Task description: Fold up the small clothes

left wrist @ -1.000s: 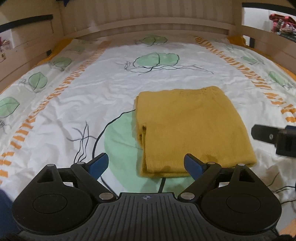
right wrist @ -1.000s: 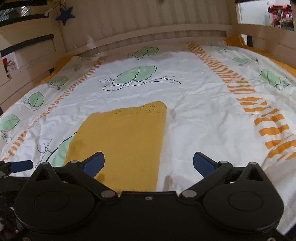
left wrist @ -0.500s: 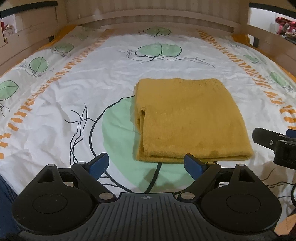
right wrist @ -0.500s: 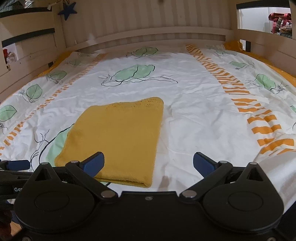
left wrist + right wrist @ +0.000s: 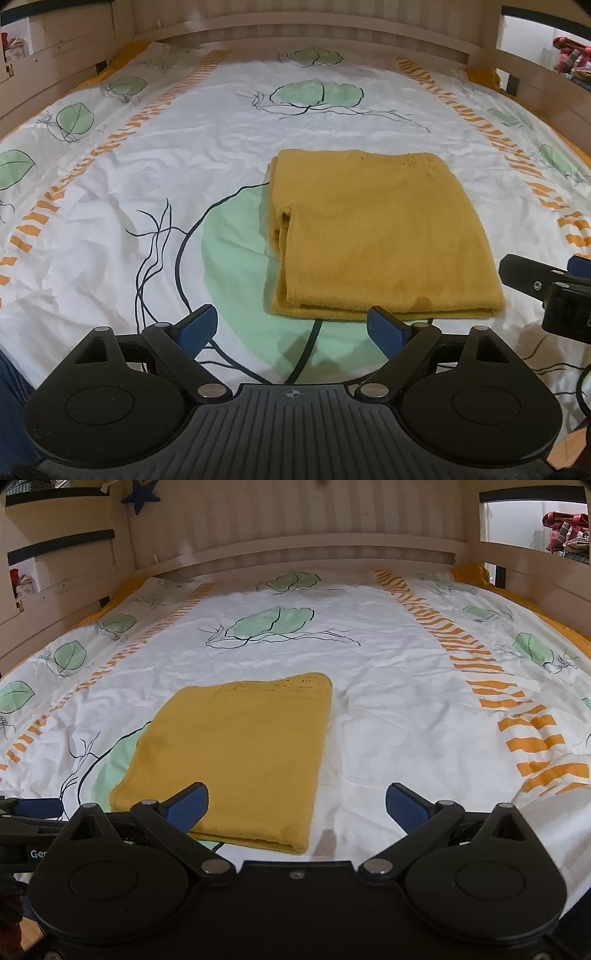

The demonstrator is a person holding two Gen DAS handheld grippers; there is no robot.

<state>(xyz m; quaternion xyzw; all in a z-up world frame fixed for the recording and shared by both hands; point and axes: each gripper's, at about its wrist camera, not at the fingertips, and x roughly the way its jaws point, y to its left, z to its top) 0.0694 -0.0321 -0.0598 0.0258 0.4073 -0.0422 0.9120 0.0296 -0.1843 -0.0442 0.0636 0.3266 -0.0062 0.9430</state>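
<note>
Both hand-held grippers have drawn back from the cloth since a second ago; left hand-held gripper (image 5: 291,328), fingers apart, sits low in frame, folded yellow garment (image 5: 376,236) just beyond, centre-right; right hand-held gripper (image 5: 295,806), fingers apart and empty, has the garment (image 5: 240,749) centre-left on the bed (image 5: 388,686).

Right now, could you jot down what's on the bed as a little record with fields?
item: yellow knit garment, folded into a flat rectangle
surface: leaf-print bedsheet
left gripper: jaws open, holding nothing, just short of the garment's near edge
right gripper: jaws open, holding nothing, one finger above the garment's near edge
surroundings: wooden bed rail behind
</note>
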